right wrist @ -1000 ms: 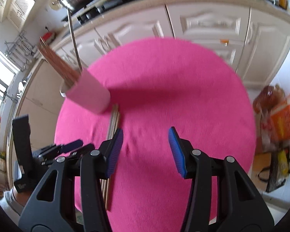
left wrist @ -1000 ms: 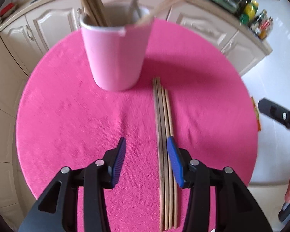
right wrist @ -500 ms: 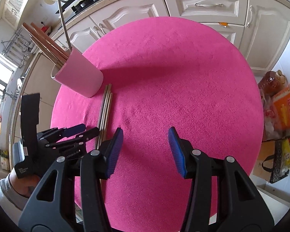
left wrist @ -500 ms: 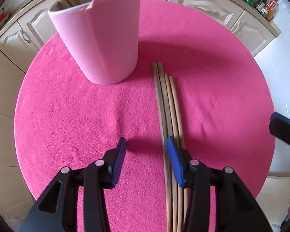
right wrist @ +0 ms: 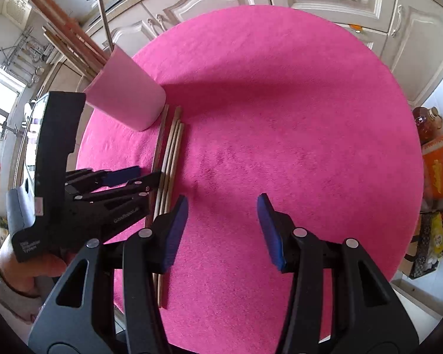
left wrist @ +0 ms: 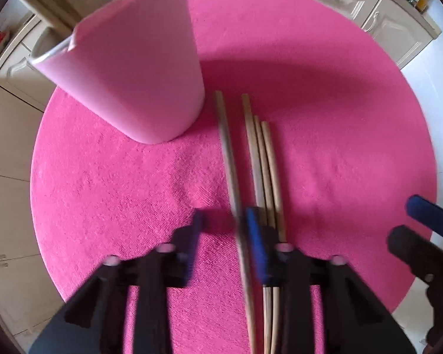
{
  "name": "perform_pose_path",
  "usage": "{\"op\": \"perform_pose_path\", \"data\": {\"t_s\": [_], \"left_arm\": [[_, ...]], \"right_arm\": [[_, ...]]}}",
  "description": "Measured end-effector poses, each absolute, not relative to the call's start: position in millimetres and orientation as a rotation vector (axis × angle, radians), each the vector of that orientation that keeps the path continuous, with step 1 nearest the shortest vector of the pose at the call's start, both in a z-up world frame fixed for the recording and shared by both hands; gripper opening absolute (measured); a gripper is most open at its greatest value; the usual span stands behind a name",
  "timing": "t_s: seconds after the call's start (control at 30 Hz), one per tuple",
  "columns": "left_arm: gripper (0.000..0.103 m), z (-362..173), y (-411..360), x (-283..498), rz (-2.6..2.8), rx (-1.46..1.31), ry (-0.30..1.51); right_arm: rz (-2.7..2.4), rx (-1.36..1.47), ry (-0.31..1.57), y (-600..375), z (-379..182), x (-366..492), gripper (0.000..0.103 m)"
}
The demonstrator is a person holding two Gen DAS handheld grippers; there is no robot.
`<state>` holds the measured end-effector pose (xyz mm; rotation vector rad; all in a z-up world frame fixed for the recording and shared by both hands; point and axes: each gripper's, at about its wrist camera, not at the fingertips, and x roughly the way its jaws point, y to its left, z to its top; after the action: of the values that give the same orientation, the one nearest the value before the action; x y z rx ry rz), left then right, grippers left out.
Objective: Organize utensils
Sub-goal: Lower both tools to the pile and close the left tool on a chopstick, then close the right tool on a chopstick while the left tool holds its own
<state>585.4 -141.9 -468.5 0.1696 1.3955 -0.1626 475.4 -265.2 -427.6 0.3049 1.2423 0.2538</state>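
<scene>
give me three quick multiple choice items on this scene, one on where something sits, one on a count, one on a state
1. Where do the loose chopsticks lie relative to the pink cup in the left wrist view?
A. inside it
B. on the cloth to its right
C. on the floor

2. How many chopsticks lie on the pink cloth?
A. two
B. four
C. seven

3. What is between the right gripper's jaws?
A. nothing
B. a chopstick
C. the cup

Answers: 1 B, they start beside the cup's base. 2 B, one apart, three bunched. 3 A, only bare cloth shows between them.
</scene>
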Motion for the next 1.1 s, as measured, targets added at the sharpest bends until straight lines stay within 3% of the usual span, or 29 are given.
{"op": "perform_pose_path", "data": {"t_s": [0.13,0.23,0.53,1.1], "left_arm": [[0.007,-466,-119,578,-0.178,0.038,1.395],[0.006,-466,-103,567,-0.189,-0.028,1.41],[0.005,-471,-65,543,-0.139,-0.125,1.436],[0.006,-477,-51,546,-0.145,-0.146,1.461]], "right_arm": [[0.275,0.29,1.258,-253,-430,480,0.048],[0.303,0.276,1.276,-239,-433,485,0.033],[0.327,0.195,1.363,-195,-451,495,0.012],[0.195,0.06,1.473,-155,-458,514,0.008]]}}
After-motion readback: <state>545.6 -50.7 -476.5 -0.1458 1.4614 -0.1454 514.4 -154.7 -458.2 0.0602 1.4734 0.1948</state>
